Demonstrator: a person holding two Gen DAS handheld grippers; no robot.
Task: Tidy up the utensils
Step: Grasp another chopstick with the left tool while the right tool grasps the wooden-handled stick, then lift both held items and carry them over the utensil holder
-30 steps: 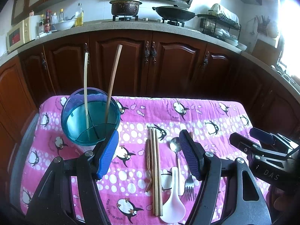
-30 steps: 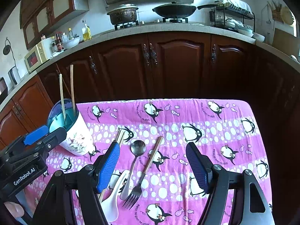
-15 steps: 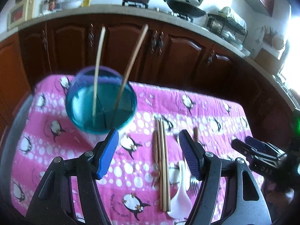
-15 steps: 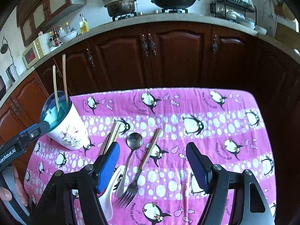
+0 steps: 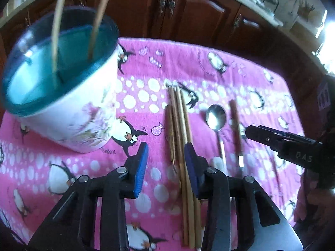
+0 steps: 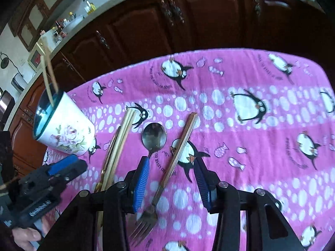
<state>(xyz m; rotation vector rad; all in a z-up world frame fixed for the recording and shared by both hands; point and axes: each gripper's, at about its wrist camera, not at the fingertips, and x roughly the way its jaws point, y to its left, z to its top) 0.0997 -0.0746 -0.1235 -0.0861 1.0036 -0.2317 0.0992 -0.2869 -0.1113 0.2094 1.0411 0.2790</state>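
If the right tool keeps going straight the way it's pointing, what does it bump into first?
Most likely the fork: its handle lies between the closing jaws of the right tool, with nothing visibly in the way, though depth is hard to judge.

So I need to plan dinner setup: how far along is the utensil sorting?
Done: two chopsticks stand in the cup. In hand: left claw closing around the chopstick bundle, right claw around the fork; neither grips. Left: the spoon.

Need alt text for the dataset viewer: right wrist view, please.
The right gripper hangs low over a pink penguin cloth, jaws closing around a fork without touching it. A spoon, chopsticks and a flowered cup lie further left; the left gripper shows at that edge.
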